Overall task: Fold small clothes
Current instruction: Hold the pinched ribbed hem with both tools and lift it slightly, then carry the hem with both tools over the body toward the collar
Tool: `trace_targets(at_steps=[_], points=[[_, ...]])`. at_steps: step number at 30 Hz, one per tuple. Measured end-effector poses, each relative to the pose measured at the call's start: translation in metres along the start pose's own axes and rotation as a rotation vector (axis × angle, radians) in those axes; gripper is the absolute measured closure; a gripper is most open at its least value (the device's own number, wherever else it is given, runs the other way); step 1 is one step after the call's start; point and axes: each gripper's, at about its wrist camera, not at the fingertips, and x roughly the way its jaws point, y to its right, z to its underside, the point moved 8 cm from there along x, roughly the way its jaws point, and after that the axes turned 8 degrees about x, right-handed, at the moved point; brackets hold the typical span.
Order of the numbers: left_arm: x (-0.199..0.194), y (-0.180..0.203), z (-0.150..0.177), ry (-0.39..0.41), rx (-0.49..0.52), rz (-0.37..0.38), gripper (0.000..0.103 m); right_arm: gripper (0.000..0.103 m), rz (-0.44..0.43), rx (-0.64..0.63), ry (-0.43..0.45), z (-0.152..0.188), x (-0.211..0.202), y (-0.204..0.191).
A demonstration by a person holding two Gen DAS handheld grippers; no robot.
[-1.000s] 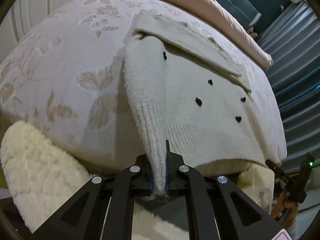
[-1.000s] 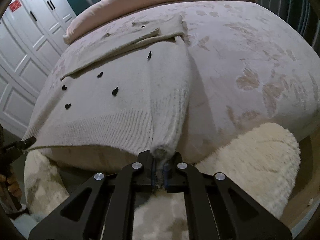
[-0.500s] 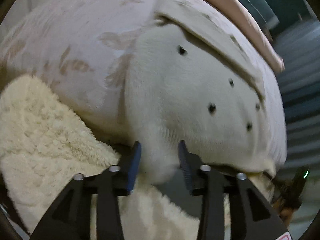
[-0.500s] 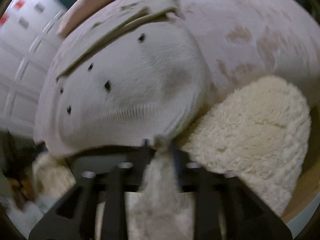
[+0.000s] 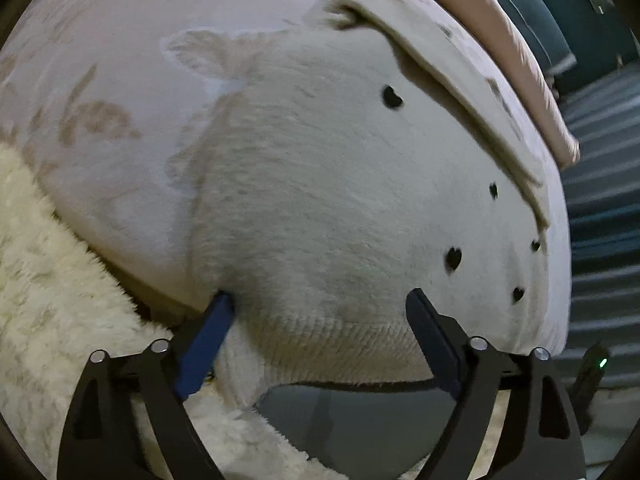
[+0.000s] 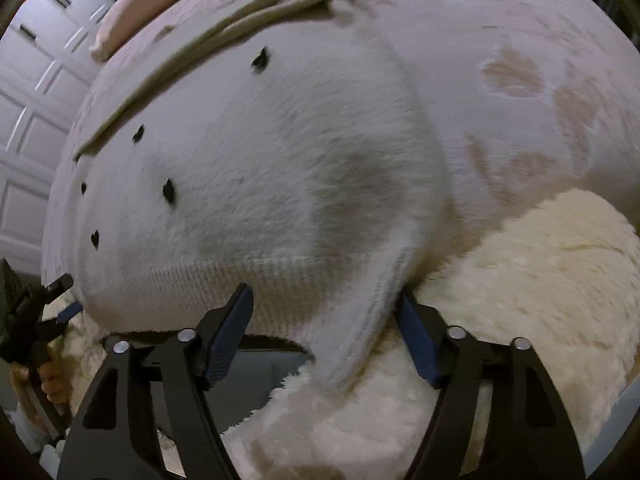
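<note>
A: Start at your left. What does your left gripper (image 5: pixel 320 308) show?

B: Its jaws have just been opening and stand wide apart. The cream sweater (image 5: pixel 320 184) sags between the blue pads (image 5: pixel 200 344), but neither pad presses it; the ribbed hem (image 5: pixel 332 344) hangs loose over the near edge of the bed (image 5: pixel 100 80).

A: So where does the sweater lie?

B: Spread flat on the patterned bedspread, hem draped over the near edge, small black hearts (image 5: pixel 391 97) scattered across its front. A folded part (image 5: pixel 440 56) lies across its far end. Beyond that, a pink quilt (image 5: pixel 500 32) runs along the far side of the bed. Below the near edge you have a fluffy cream rug (image 5: pixel 52 280).

A: And your right gripper (image 6: pixel 324 316)?

B: Its jaws have also just been opening, though less wide. The sweater's right edge (image 6: pixel 372 312) droops down between the fingers, close to the right one; I see no pinch on it. The rug (image 6: pixel 540 280) lies beneath and to the right. At the far left of that view your other gripper's tip (image 6: pixel 60 284) pokes in by the hem, with white panelled doors (image 6: pixel 24 120) behind.
</note>
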Motion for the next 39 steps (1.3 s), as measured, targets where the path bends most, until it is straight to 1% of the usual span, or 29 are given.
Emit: trace_targets(at_steps=[1,2,3,4,5,6,7,9,10,12,14,15,18,20,22,23,25,26,27,28,29,30,31,32,33,35,37,38,39], points=[[0.001,0.003,0.000,0.001,0.014,-0.007,0.018,0.054,-0.002,0.000,-0.006,0.000,0.001,-0.002],[0.000,0.006,0.001,0.003,0.029,0.008,0.020,0.070,-0.008,0.009,-0.006,-0.001,0.001,-0.001],[-0.001,0.008,0.001,0.007,0.037,0.017,0.031,0.092,-0.016,0.018,0.000,-0.001,0.000,-0.001],[-0.003,0.009,0.001,0.013,0.044,0.026,0.042,0.095,-0.035,0.031,0.009,-0.002,-0.003,0.000],[-0.006,0.012,0.000,0.010,0.057,0.050,0.074,0.095,-0.057,0.040,0.022,-0.001,-0.008,-0.001],[-0.007,0.013,0.001,0.000,0.062,0.062,0.102,0.096,-0.085,0.042,0.039,0.000,-0.014,-0.003],[-0.010,0.012,0.003,-0.010,0.058,0.068,0.101,0.096,-0.102,0.030,0.054,0.002,-0.023,-0.005],[-0.025,0.010,0.007,0.005,0.034,0.096,0.102,0.097,-0.116,0.015,0.057,0.007,-0.038,-0.005],[-0.036,0.009,0.012,0.007,0.042,0.099,0.102,0.097,-0.114,0.007,0.055,0.012,-0.046,-0.003],[-0.052,0.012,0.022,0.012,0.067,0.098,0.102,0.098,-0.081,-0.012,0.049,0.028,-0.063,0.009],[-0.068,0.010,0.035,0.001,0.084,0.094,0.103,0.098,-0.038,-0.026,0.039,0.039,-0.072,0.024],[-0.073,0.008,0.042,-0.010,0.083,0.088,0.103,0.098,-0.033,-0.016,0.022,0.046,-0.075,0.033],[-0.080,-0.002,0.061,-0.048,0.076,0.060,0.103,0.098,-0.036,-0.006,-0.005,0.051,-0.078,0.042],[-0.075,-0.005,0.062,-0.047,0.088,0.008,0.103,0.098,-0.041,-0.027,0.000,0.047,-0.077,0.038],[-0.067,-0.002,0.054,-0.036,0.066,0.033,0.103,0.097,-0.063,-0.020,0.012,0.040,-0.072,0.027],[-0.060,-0.003,0.048,-0.039,0.046,0.036,0.100,0.097,-0.075,-0.016,0.017,0.037,-0.070,0.024],[-0.050,-0.013,0.038,-0.059,0.017,0.013,0.090,0.097,-0.082,-0.016,0.026,0.033,-0.069,0.020],[-0.043,-0.017,0.030,-0.066,-0.013,-0.012,0.081,0.097,-0.085,-0.016,0.033,0.031,-0.069,0.019],[-0.040,-0.023,0.026,-0.060,-0.037,-0.023,0.064,0.097,-0.090,-0.016,0.039,0.031,-0.071,0.019],[-0.038,-0.028,0.023,-0.056,-0.066,-0.031,0.058,0.097,-0.093,-0.017,0.056,0.028,-0.073,0.017],[-0.031,-0.031,0.017,-0.065,-0.099,-0.009,0.052,0.097,-0.094,-0.015,0.066,0.027,-0.076,0.016],[-0.028,-0.032,0.015,-0.073,-0.100,0.006,0.048,0.097,-0.092,-0.010,0.071,0.025,-0.076,0.015],[-0.022,-0.031,0.009,-0.081,-0.090,0.015,0.046,0.097,-0.094,0.000,0.074,0.024,-0.076,0.016],[-0.014,-0.029,0.003,-0.087,-0.070,0.023,0.039,0.097,-0.095,0.009,0.075,0.024,-0.077,0.017],[-0.007,-0.027,-0.003,-0.094,-0.050,0.019,0.038,0.097,-0.092,0.014,0.076,0.024,-0.076,0.018],[0.005,-0.026,-0.008,-0.108,-0.041,0.008,0.037,0.097,-0.088,0.014,0.074,0.023,-0.076,0.017],[0.010,-0.022,-0.010,-0.111,-0.034,0.038,0.042,0.097,-0.082,0.009,0.072,0.023,-0.076,0.018],[0.010,-0.023,-0.011,-0.110,-0.033,0.050,0.058,0.097,-0.076,0.002,0.071,0.023,-0.077,0.018],[0.008,-0.022,-0.010,-0.112,-0.030,0.080,0.091,0.097,-0.072,-0.003,0.068,0.024,-0.078,0.019]])
